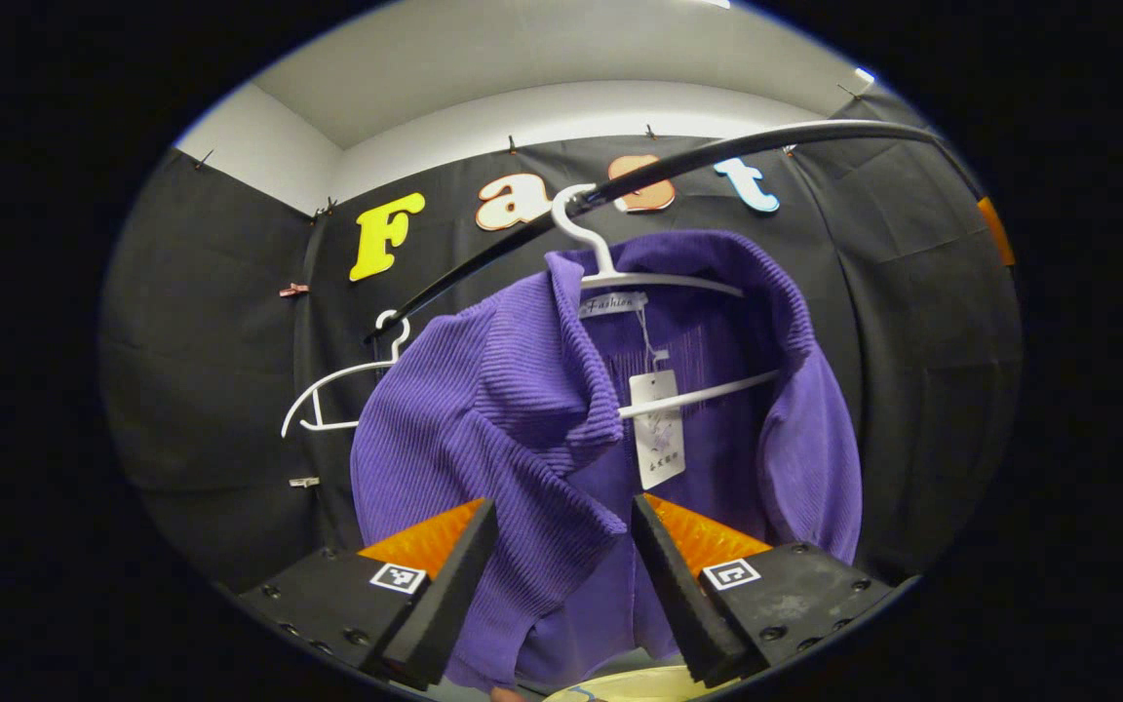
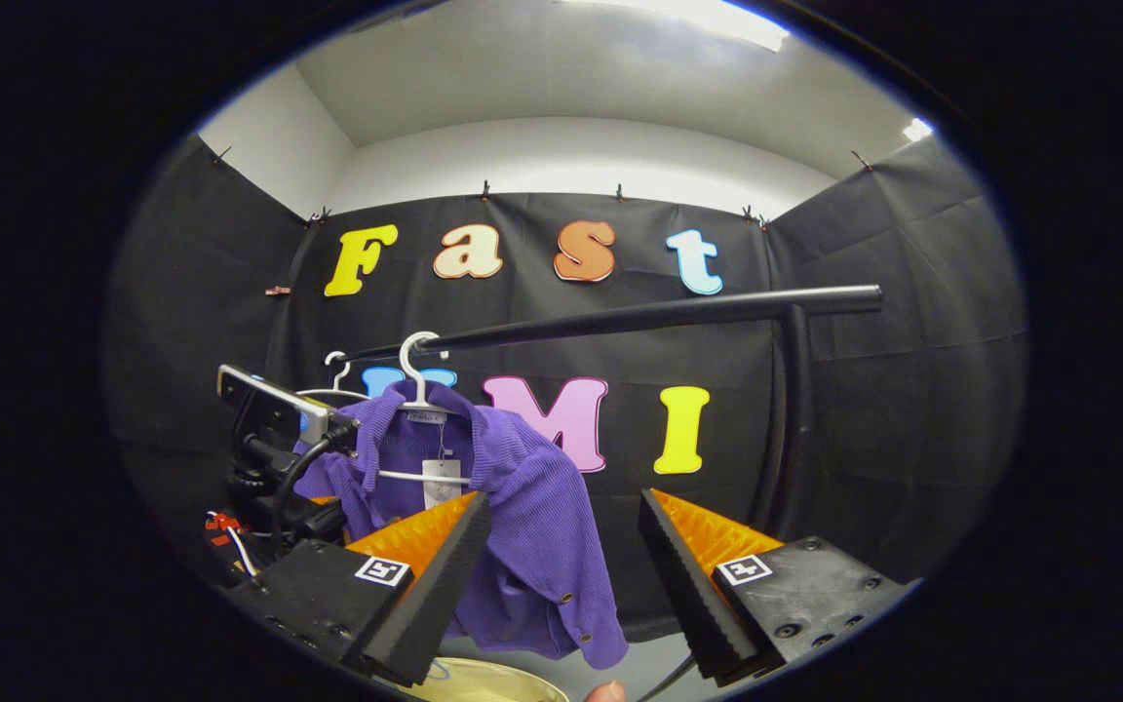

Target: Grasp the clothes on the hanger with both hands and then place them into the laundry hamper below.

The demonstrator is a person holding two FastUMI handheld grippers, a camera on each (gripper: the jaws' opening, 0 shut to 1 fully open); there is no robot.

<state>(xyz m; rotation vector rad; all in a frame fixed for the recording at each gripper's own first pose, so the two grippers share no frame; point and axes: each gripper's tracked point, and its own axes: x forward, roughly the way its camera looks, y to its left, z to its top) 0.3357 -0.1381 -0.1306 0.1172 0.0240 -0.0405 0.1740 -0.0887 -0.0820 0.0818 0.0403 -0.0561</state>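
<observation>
Purple ribbed shirt (image 1: 522, 409) (tagged) hangs on black rail (image 2: 620, 317) — black-draped booth.

A purple shirt (image 2: 522, 526) is hanging on a white hanger (image 2: 415, 375) from a black rail (image 2: 620, 317), toward the left. The right gripper (image 2: 561, 575) is hovering near, its fingers spread apart, well short of the cloth. The left gripper (image 2: 279, 458) is sitting just left of the shirt. A pale hamper rim (image 2: 484, 682) is showing below.
</observation>
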